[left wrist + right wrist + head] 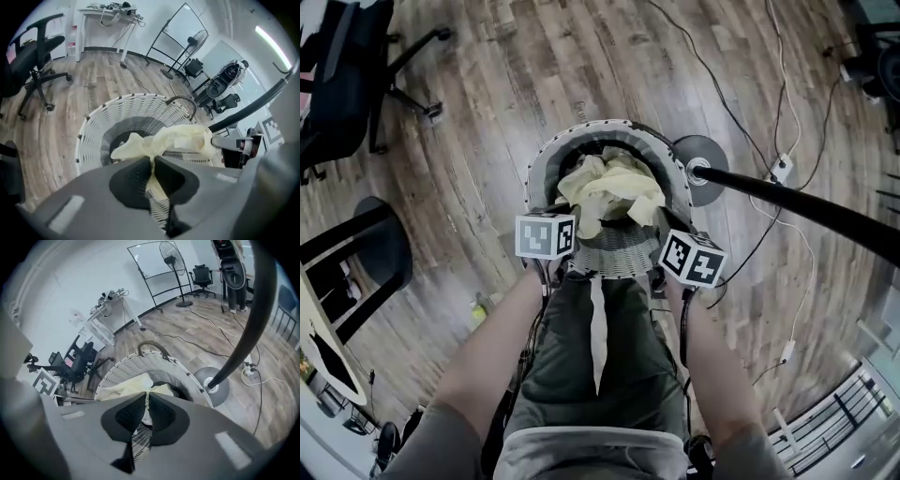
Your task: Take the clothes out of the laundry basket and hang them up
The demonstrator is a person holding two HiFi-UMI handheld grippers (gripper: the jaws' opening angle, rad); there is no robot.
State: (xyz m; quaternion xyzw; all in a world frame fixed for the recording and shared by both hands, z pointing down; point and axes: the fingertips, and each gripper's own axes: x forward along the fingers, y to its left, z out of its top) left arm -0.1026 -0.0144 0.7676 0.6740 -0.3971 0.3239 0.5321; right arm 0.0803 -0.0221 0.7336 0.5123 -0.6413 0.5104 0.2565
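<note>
The left claw is pinched shut on a fold of the pale yellow garment, which bunches just ahead of it over the laundry basket. The right claw is clamped on the same cloth, with the rack pole close on its right. Both bites look thin. I'd say pulling them apart could slip one, or the hanging tail could snag the rim.

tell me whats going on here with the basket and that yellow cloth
A person holds a claw in each hand. The left claw and the right claw are both shut on a pale yellow garment, which is bunched over the mouth of the white laundry basket. A black pole on a round base stands beside the basket. The garment is not yet hung.
</note>
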